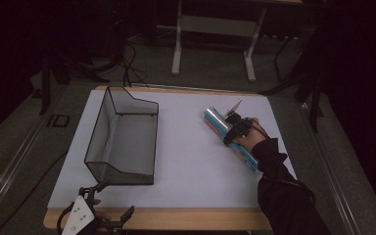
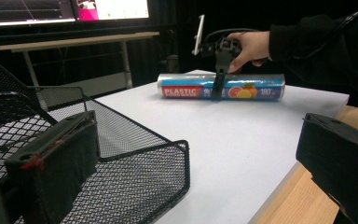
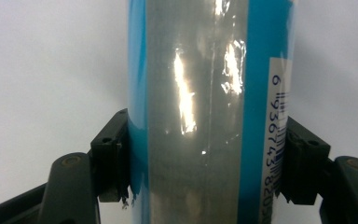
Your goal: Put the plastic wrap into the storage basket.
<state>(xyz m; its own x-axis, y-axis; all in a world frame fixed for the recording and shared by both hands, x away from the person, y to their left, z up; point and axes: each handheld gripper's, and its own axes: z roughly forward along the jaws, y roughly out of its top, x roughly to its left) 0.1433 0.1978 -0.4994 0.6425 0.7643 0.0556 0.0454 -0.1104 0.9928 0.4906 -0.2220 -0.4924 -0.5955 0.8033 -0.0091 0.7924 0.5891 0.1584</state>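
The right gripper (image 1: 231, 128) has its fingers (image 3: 112, 158) clamped on the roll (image 1: 227, 137), one on each side of it, as the right gripper view shows: black pads press against the blue edges of the wrapper, with a shiny clear band running between them and a barcode strip beside one pad. The roll lies flat on the white counter (image 1: 196, 161), toward its right side, set at a slant with one end pointing to the far edge and the other under the person's dark sleeve (image 1: 279, 181). In the left gripper view the roll (image 2: 221, 87) shows a red "PLASTIC" label and fruit print, and the right gripper (image 2: 219, 79) comes down on it from above, near its middle, held by the right hand (image 2: 251, 46).

The left gripper (image 1: 100, 205) rests at the near left corner of the counter, its fingers (image 2: 60, 158) wide apart with nothing between them. One finger sits just in front of the near end of the wire basket (image 1: 122, 142); the other is over the counter's wooden edge. The basket, black mesh, stands on the left half of the counter, well apart from the roll.
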